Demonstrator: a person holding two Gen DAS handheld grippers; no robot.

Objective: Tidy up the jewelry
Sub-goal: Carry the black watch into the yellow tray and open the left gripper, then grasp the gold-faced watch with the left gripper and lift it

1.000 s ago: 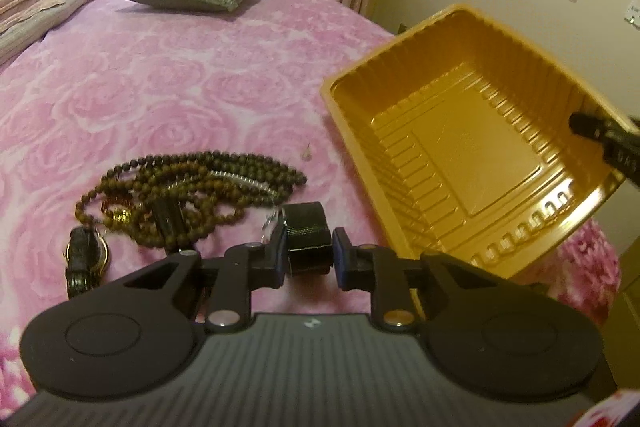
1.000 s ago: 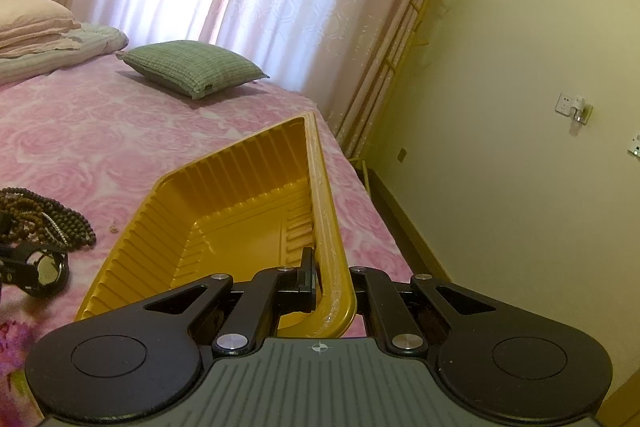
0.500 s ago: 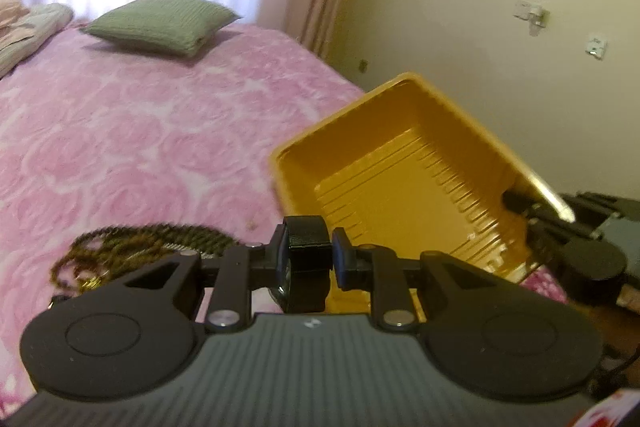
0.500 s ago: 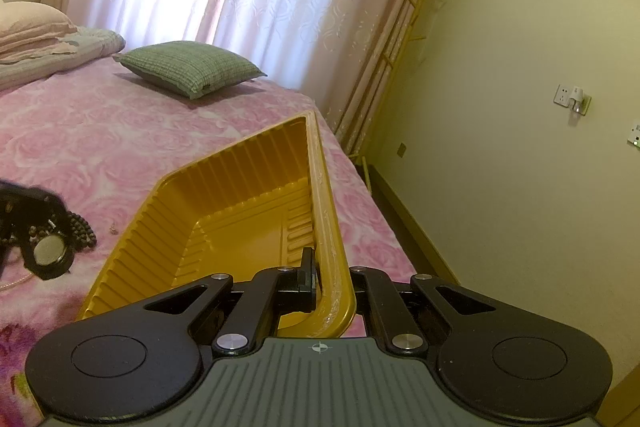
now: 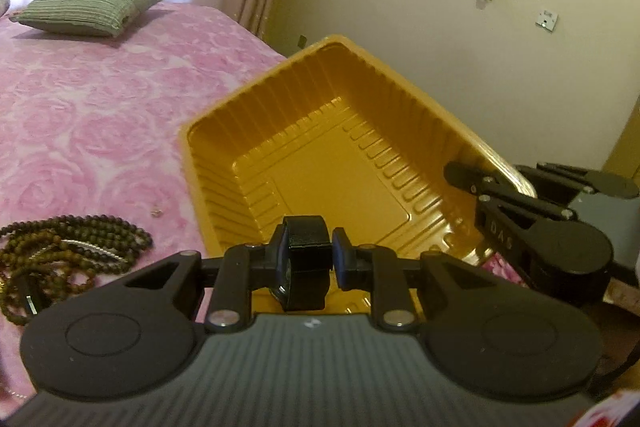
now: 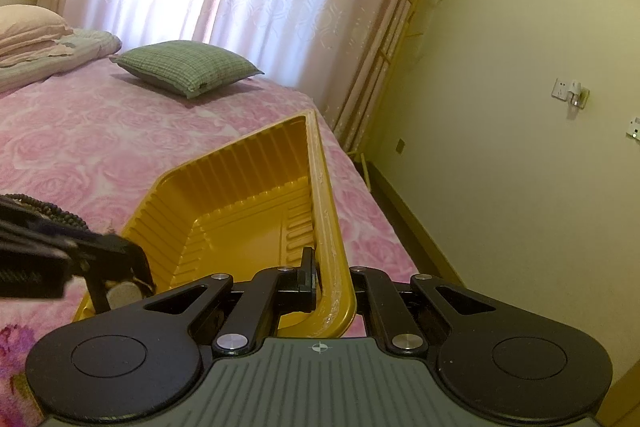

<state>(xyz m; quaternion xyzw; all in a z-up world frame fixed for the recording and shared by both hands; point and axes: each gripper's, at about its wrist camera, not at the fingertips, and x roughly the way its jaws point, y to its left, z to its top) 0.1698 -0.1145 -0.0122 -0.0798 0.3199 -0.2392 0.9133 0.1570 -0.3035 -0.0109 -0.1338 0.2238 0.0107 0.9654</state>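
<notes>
A yellow plastic tray lies tilted on the pink bedspread near the bed's right edge. My left gripper is shut on a black watch, gripping its strap, and hovers at the tray's near-left rim. In the right wrist view the left gripper comes in from the left with the watch face hanging under it. My right gripper is shut on the tray's near-right rim and also shows in the left wrist view as the right gripper. Brown bead necklaces lie heaped left of the tray.
A green cushion lies at the far end of the bed, with folded bedding to its left. The bed's right edge drops to the floor beside a yellow wall. A tiny loose piece lies between beads and tray.
My left gripper has lifted the watch and swung right, from beside the beads to the tray's near rim. The right gripper and tray have kept still.
</notes>
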